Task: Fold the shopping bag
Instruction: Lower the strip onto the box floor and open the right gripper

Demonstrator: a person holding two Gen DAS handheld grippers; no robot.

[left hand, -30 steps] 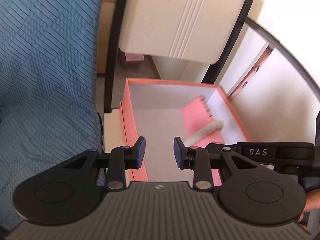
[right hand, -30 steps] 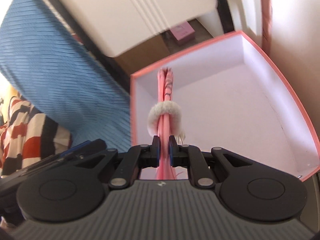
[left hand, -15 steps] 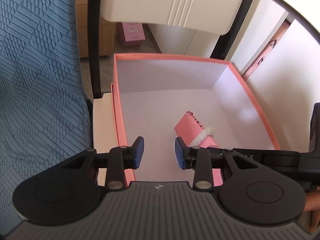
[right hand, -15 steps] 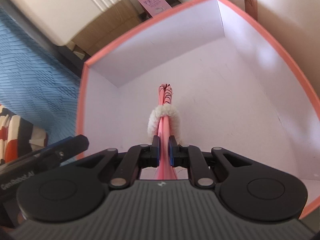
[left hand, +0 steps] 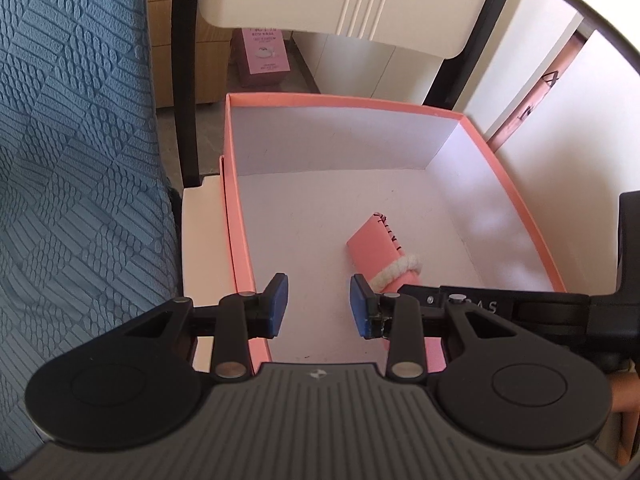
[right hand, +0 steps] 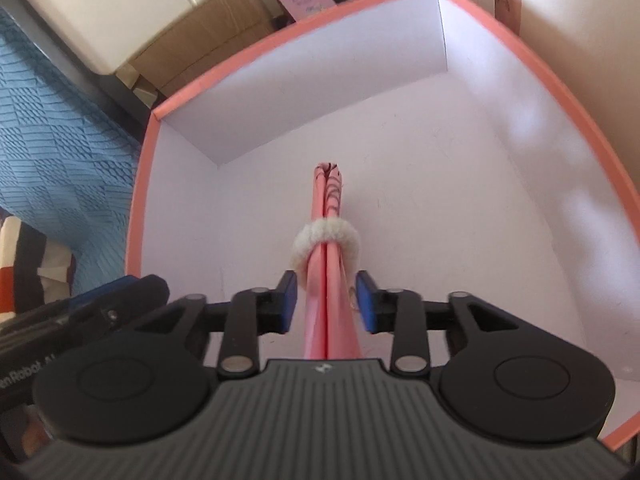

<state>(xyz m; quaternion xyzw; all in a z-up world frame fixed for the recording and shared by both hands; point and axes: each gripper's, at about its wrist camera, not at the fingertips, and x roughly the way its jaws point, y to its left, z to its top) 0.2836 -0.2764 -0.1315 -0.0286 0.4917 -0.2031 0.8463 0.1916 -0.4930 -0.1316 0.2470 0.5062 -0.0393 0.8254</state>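
From the left wrist, the left gripper [left hand: 318, 306] hangs with jaws spread and empty over the near edge of the pink box [left hand: 516, 184], where the folded shopping bag [left hand: 378, 248] lies banded by a fluffy white loop [left hand: 396, 272]. From the right wrist, the right gripper [right hand: 326, 302] has jaws released, flanking the bag's near end without touching it.
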